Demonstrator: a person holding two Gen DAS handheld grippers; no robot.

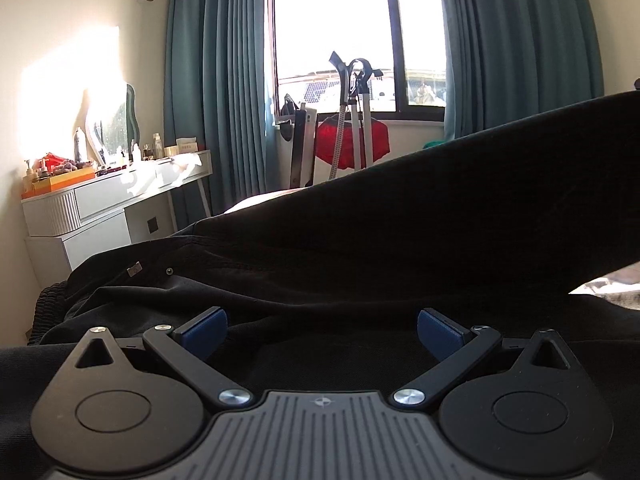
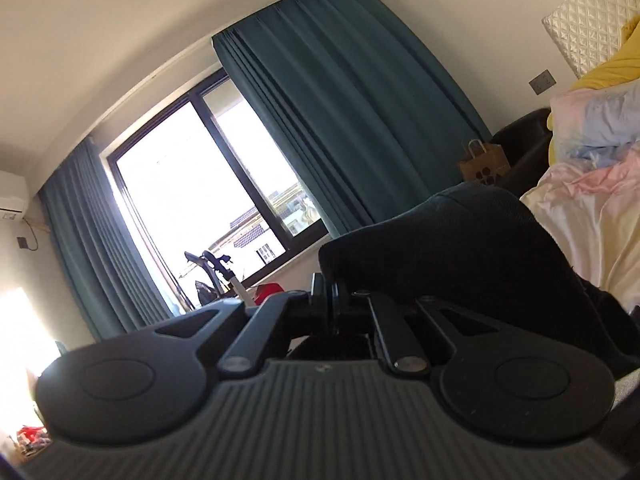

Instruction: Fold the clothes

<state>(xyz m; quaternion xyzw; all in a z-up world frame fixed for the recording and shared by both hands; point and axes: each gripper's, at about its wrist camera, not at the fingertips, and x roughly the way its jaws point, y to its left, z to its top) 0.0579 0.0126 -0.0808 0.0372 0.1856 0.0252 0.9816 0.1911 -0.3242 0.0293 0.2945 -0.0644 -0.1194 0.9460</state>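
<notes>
Writing is nowhere readable. Black trousers fill the middle of the left view, where the left gripper rests spread wide over them. Right gripper, frame centre, clamps a raised fold of trousers.

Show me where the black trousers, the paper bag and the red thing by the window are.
Black cotton trousers (image 1: 400,216): left wrist view, on the raised leg.
Brown paper bag (image 2: 482,166): right wrist view, on its front face.
Red fabric item (image 1: 376,140): left wrist view, on its right half.
</notes>
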